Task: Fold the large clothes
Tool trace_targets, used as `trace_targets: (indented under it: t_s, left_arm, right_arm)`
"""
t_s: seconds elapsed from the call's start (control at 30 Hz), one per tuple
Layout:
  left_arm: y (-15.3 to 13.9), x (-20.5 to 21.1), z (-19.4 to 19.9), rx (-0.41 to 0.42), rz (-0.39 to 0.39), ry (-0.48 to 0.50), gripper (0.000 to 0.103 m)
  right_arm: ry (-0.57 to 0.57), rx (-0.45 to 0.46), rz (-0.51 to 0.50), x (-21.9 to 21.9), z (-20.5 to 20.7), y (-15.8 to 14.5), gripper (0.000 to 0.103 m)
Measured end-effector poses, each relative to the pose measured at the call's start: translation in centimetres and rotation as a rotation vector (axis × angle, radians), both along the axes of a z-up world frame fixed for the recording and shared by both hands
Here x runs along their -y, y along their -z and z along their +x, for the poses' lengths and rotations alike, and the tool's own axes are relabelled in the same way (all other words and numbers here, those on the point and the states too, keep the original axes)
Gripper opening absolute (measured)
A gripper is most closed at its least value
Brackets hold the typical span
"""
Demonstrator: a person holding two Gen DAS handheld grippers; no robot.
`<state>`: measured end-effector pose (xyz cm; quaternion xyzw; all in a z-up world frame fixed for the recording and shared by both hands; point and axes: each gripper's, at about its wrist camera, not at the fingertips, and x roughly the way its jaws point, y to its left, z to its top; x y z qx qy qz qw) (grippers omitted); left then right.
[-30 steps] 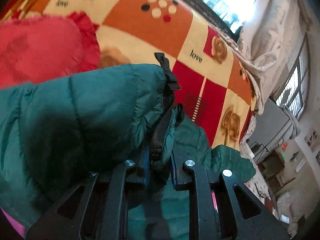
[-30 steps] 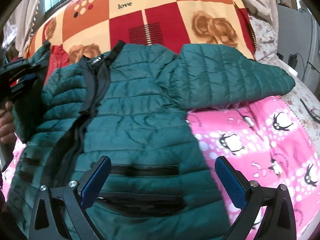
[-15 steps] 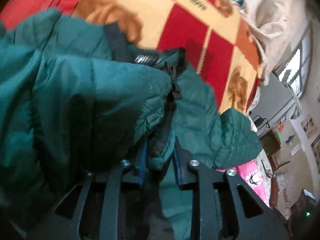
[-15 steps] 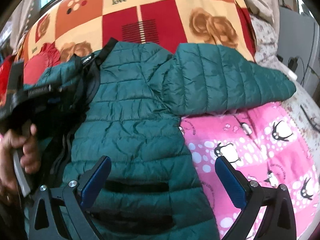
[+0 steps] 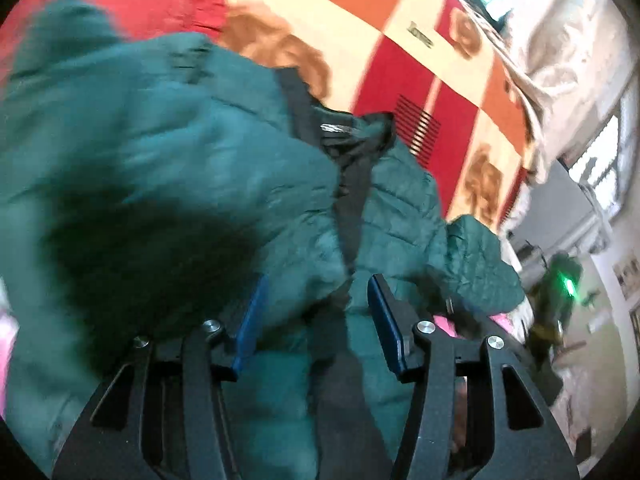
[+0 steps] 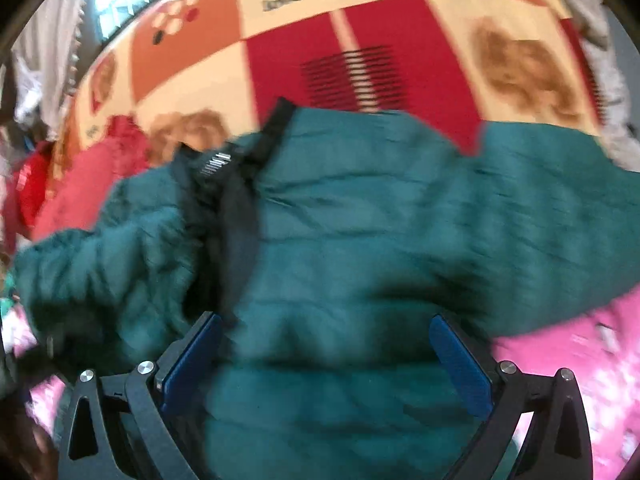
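Checked orange-and-red bedding (image 5: 400,40) fills our left wrist view behind the green puffer jacket (image 5: 180,184). Our left gripper (image 5: 316,312) is opening, jacket fabric loose between its blue pads.

Right wrist view: our right gripper (image 6: 324,344) stands wide apart over the jacket's blurred body, gripping nothing, pink sheet (image 6: 568,352) alongside.

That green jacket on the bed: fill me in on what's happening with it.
A person with a claw in each hand is folding the green puffer jacket on the bed. The left claw is opening, with a fold of the jacket's front edge between its blue pads. The right claw hangs wide open over the jacket's body, gripping nothing. The patterned blanket lies beyond.
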<state>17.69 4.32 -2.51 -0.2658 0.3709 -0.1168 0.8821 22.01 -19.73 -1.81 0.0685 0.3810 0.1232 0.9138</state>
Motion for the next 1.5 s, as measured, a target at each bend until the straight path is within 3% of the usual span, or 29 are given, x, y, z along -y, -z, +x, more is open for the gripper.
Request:
trace_targets:
  t_s: [0.13,0.23,0.4,0.47,0.57,0.9,1.03,1.17,1.23,1.3,1.37,1.43,1.5]
  left_arm:
    - [-1.4,-1.8,-3.3,0.054,0.106,-0.120,0.051]
    - [-1.4,-2.3,-3.4,0.058,0.148,-0.166,0.051]
    - [-0.6,-2.1,-2.3,0.035,0.211,-0.175,0.051]
    - [-0.3,-2.4,-2.2,0.030,0.204,-0.180,0.051]
    - [-0.1,-2.8,-2.0,0.020,0.207,-0.188,0.051]
    - [0.1,-3.2,-1.8,0.033,0.191,-0.191,0.051]
    - [-0.2,-3.5,-2.1,0.048,0.180,-0.208,0.051]
    - [0.0,-3.7,-2.1,0.036,0.173,-0.217,0.051]
    - [-0.1,-3.5,-2.1,0.035,0.182,-0.219,0.051]
    - [-0.1,-3.4,-2.1,0.032,0.192,-0.221,0.051]
    - [0.0,-3.3,-2.0,0.027,0.202,-0.221,0.051]
    - [0.1,-3.3,-2.0,0.023,0.200,-0.220,0.051]
    - [0.2,-3.3,-1.9,0.021,0.201,-0.219,0.051]
  right_arm:
    - [-0.156,-0.006,0.131,-3.4,2.3,0.6,0.103]
    - [-0.239,-0.038,0.136,-6.0,3.6,1.7,0.100]
    - [-0.327,-0.113,0.158,-8.3,5.5,4.6,0.074]
    - [-0.369,-0.113,0.211,-8.2,5.5,4.7,0.043]
    - [-0.362,-0.082,0.229,-7.6,5.1,4.3,0.023]
    - [-0.240,-0.007,0.113,-2.8,2.8,1.4,0.005]
    - [-0.120,-0.013,0.161,2.8,3.3,0.8,0.003]
    - [-0.164,-0.036,0.350,5.0,3.1,0.9,0.004]
    - [-0.179,-0.047,0.384,4.4,3.0,0.9,0.006]
    - [-0.189,-0.096,0.359,2.5,3.4,1.3,0.022]
    - [-0.206,-0.115,0.320,0.0,3.5,1.7,0.050]
    - [-0.222,-0.106,0.308,-1.6,3.2,1.9,0.058]
    - [-0.255,-0.116,0.297,-2.8,3.2,2.3,0.058]
